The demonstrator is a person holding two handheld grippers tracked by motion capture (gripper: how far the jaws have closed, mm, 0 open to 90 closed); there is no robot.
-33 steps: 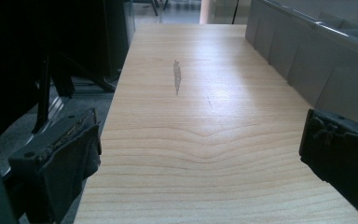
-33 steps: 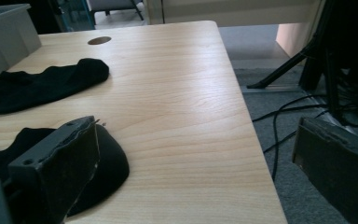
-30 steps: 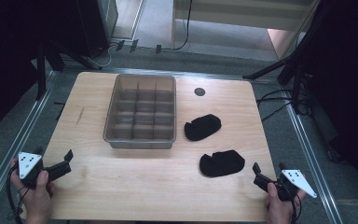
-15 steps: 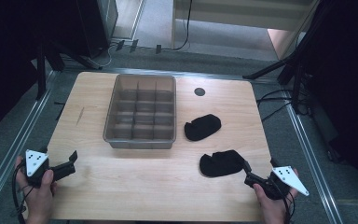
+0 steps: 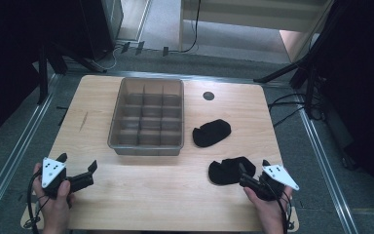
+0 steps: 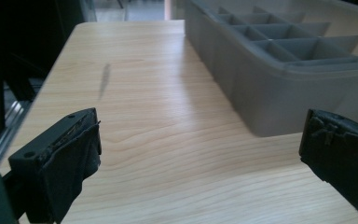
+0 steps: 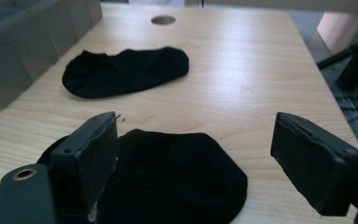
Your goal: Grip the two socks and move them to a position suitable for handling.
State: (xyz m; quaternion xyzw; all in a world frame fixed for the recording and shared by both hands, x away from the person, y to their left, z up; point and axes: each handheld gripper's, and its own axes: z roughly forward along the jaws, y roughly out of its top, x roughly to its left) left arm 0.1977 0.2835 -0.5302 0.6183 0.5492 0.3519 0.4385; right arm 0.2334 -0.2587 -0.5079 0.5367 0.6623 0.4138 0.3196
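Table (image 7: 261,70): near sock (image 7: 177,182) between jaws.

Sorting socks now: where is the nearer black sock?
In the high view, the nearer black sock lies front right on the table, beside the open right gripper.

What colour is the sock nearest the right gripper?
Plain black sock, clearest in the right gripper view.
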